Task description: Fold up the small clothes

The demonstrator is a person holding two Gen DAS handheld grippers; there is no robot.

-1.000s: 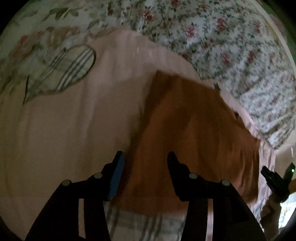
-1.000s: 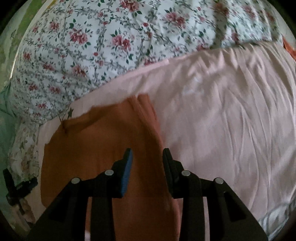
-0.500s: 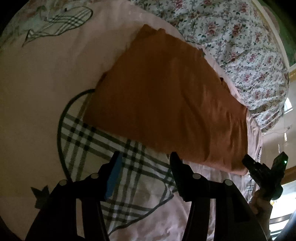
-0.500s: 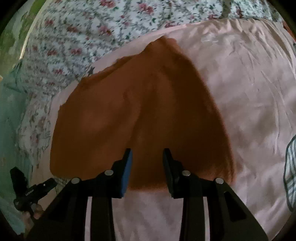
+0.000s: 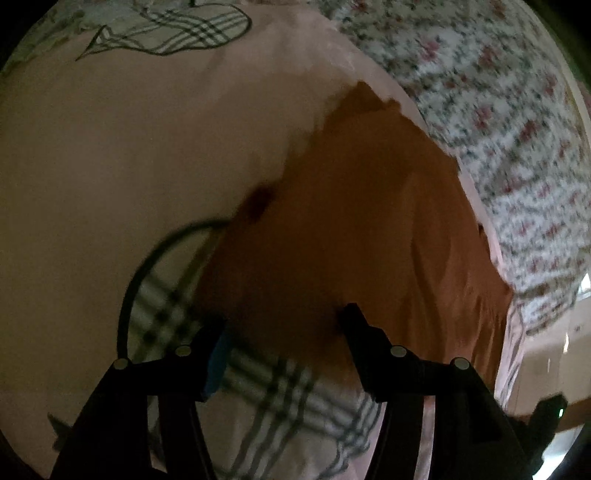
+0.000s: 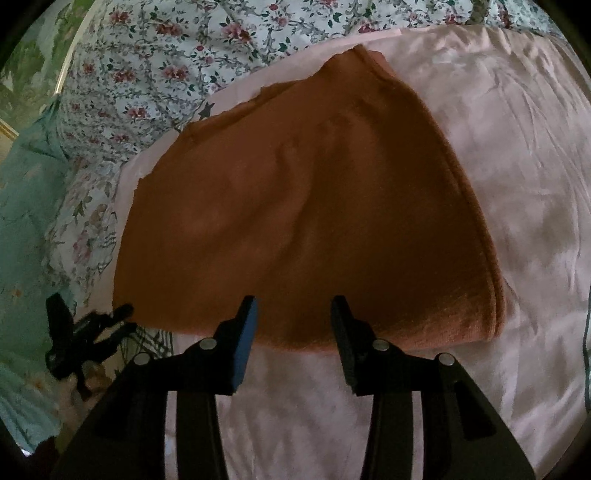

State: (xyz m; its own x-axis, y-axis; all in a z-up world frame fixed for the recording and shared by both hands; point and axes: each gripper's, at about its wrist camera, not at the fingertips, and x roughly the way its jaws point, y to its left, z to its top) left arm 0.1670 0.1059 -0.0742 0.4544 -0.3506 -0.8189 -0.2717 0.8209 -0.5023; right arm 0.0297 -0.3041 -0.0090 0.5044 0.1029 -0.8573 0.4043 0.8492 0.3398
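An orange garment (image 6: 306, 206) lies folded flat on the pink bed sheet (image 6: 517, 166), its thick folded edge nearest me. My right gripper (image 6: 293, 306) hovers over that near edge. Its jaws are opening and the pads are not pressing the cloth. In the left wrist view the same orange garment (image 5: 369, 229) lies partly over a plaid heart print (image 5: 258, 380). My left gripper (image 5: 284, 321) hangs low over the garment's near corner, its jaws also opening, with nothing pinched. Each gripper shows small in the other's view: the left gripper (image 6: 88, 332) and the right gripper (image 5: 546, 410).
A floral quilt (image 6: 166, 74) is bunched along the far side of the bed, just behind the garment. The same quilt (image 5: 517, 129) fills the upper right of the left wrist view. A second plaid heart print (image 5: 177, 33) lies farther off. Wrinkled pink sheet spreads right of the garment.
The left gripper has dropped closer to the garment's near corner and rolled. The right gripper slid back to the near folded edge, then held still. Both pairs of jaws stand wider.
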